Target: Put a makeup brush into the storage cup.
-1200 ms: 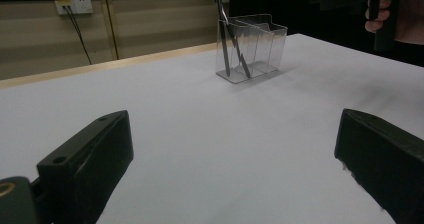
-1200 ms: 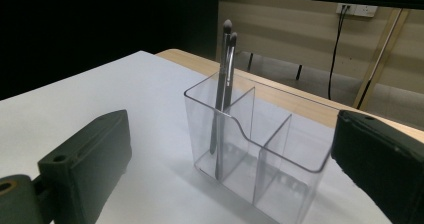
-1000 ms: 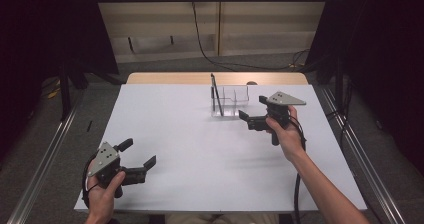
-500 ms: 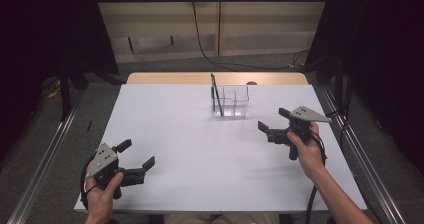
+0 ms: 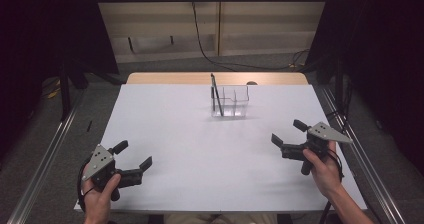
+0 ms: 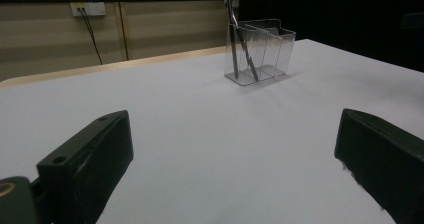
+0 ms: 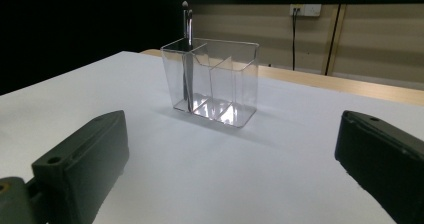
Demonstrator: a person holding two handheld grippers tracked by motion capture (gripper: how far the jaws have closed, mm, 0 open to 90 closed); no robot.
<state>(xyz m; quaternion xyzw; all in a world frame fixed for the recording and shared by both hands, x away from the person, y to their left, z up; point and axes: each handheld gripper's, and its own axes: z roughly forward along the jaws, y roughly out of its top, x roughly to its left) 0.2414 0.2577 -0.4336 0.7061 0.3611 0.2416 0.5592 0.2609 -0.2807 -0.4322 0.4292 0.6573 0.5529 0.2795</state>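
Observation:
A clear plastic divided holder [image 5: 230, 102] stands at the back middle of the white table [image 5: 200, 149]. Two dark pens [image 5: 215, 95] lean in its left compartment. The same holder [image 6: 260, 50] with pens [image 6: 239, 39] appears far off in the left gripper view, and the holder [image 7: 215, 79] with a pen [image 7: 187, 54] sits closer in the right gripper view. My left gripper [image 5: 134, 156] rests open at the front left, nothing between its jaws. Held above the table at the right, my right gripper [image 5: 289, 133] is open and empty, well short of the holder.
The white table surface ends in a wooden strip [image 5: 215, 78] at the back. Metal rails [image 5: 45, 159] run along both sides of the table. A cable [image 5: 200, 29] hangs down the back wall, with a wall socket [image 7: 305, 9] behind.
My right gripper has drawn back from the holder toward the front right of the table, still open. The left gripper has barely moved.

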